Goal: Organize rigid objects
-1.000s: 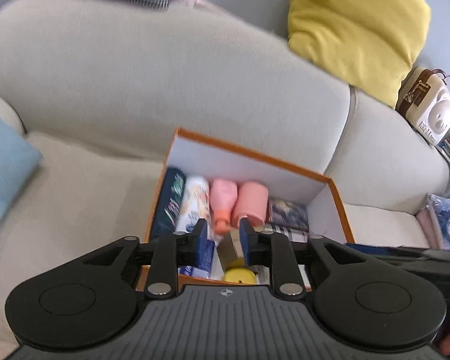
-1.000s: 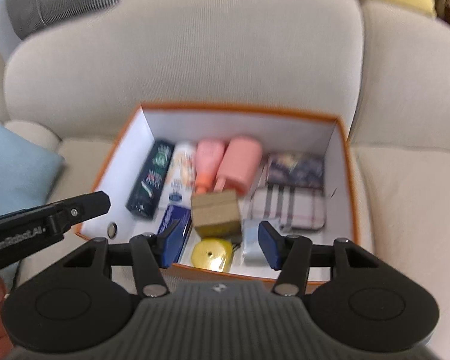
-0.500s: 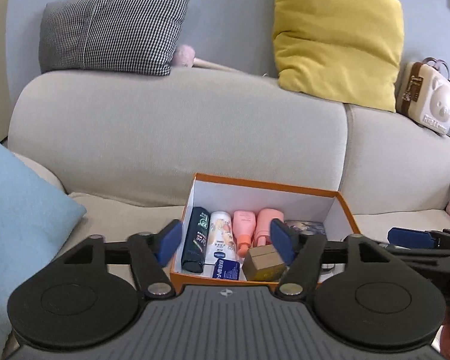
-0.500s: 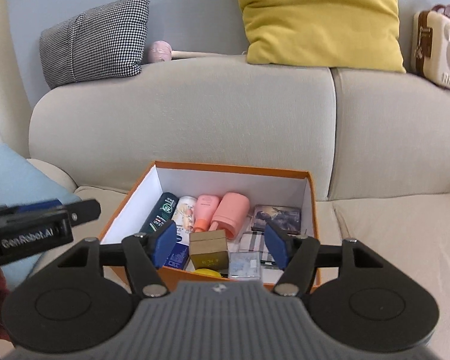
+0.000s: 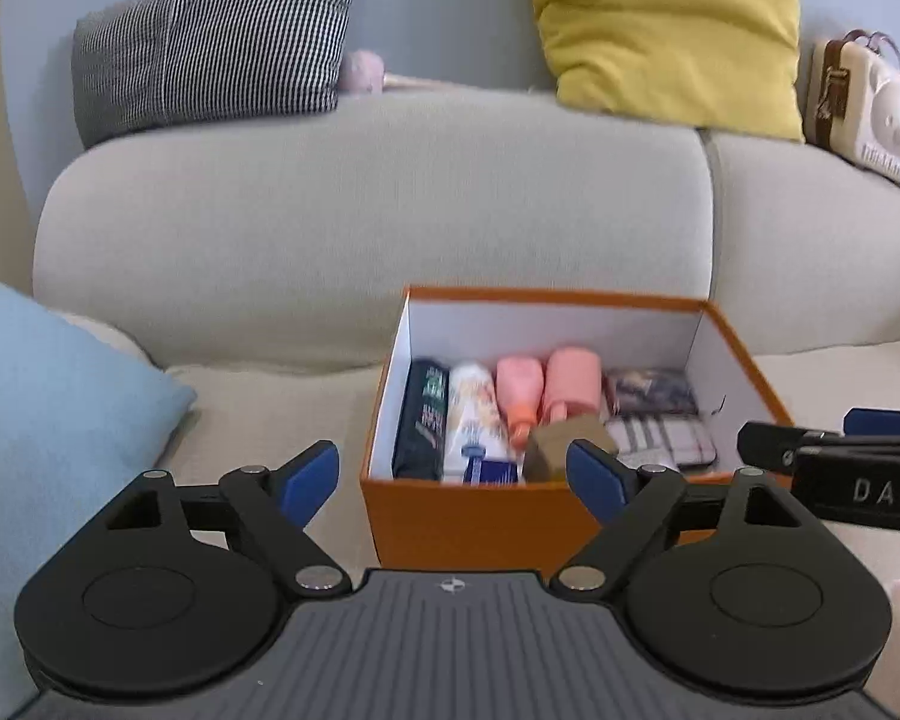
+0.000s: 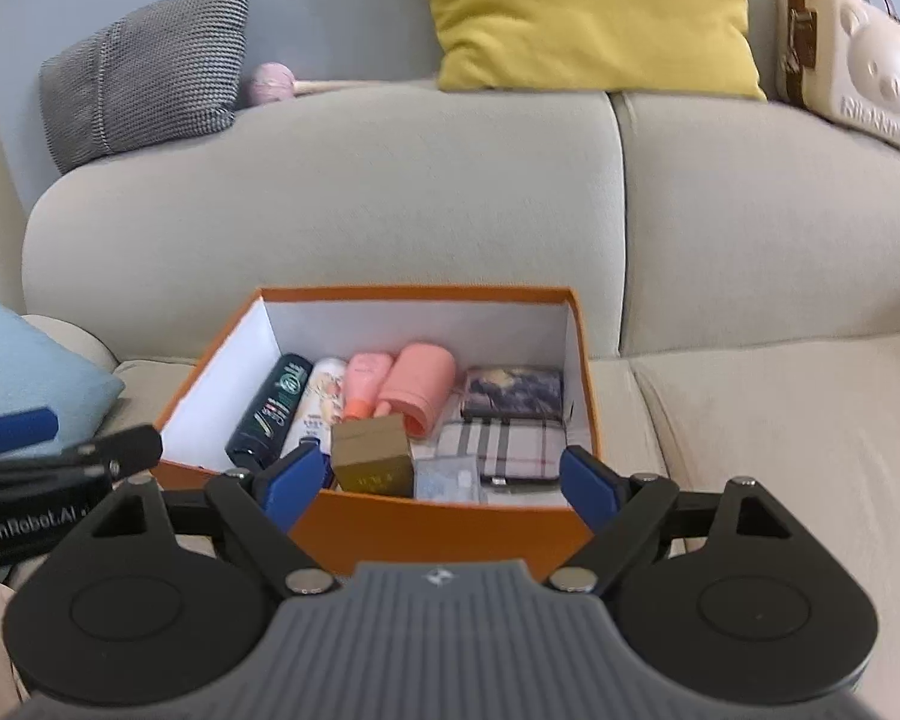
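Observation:
An orange box (image 5: 480, 510) (image 6: 426, 525) with white inner walls sits on the beige sofa seat. Inside lie a dark bottle (image 6: 270, 411), a white tube (image 6: 315, 402), two pink bottles (image 6: 420, 387), a small brown carton (image 6: 369, 456), a plaid case (image 6: 501, 447) and a dark patterned case (image 6: 513, 390). My left gripper (image 5: 453, 477) is open and empty, in front of the box. My right gripper (image 6: 438, 483) is open and empty, also just in front of the box.
A light blue cushion (image 5: 42, 420) lies left of the box. On the sofa back stand a checked grey pillow (image 5: 210, 42), a yellow pillow (image 5: 672, 30) and a cream bear-shaped bag (image 5: 870, 108). The sofa seat (image 6: 780, 420) stretches to the right.
The left gripper was shut on the brown carton over the box; it opened, leaving the carton inside. Both grippers pulled back and away from the box.

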Demonstrator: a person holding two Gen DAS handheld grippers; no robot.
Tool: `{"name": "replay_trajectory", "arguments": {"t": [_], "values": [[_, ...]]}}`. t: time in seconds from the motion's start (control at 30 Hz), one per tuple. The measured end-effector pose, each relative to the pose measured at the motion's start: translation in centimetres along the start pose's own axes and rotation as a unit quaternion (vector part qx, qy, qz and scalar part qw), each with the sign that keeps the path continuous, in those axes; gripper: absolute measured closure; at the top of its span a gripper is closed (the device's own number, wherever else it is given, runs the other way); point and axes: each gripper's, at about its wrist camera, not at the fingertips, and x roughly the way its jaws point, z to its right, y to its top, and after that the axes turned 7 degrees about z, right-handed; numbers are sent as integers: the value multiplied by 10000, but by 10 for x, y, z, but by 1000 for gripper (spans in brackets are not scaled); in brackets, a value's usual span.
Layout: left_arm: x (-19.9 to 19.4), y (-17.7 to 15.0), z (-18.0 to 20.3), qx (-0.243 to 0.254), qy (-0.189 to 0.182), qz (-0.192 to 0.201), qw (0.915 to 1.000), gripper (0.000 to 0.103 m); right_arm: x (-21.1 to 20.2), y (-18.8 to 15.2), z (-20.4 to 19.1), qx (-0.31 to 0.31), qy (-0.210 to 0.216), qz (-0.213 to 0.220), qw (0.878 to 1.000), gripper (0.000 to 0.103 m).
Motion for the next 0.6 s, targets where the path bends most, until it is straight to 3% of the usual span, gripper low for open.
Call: {"name": "replay_trajectory", "arguments": {"t": [0.43, 0.6], "values": [[2, -14, 1, -283, -22, -230, 9993, 3, 9, -21, -6, -85, -6, -256, 9996, 17], [-2, -15, 1, -276, 2, -117, 9996, 3, 5, -23, -9, -122, -32, -138, 9998, 17]]}}
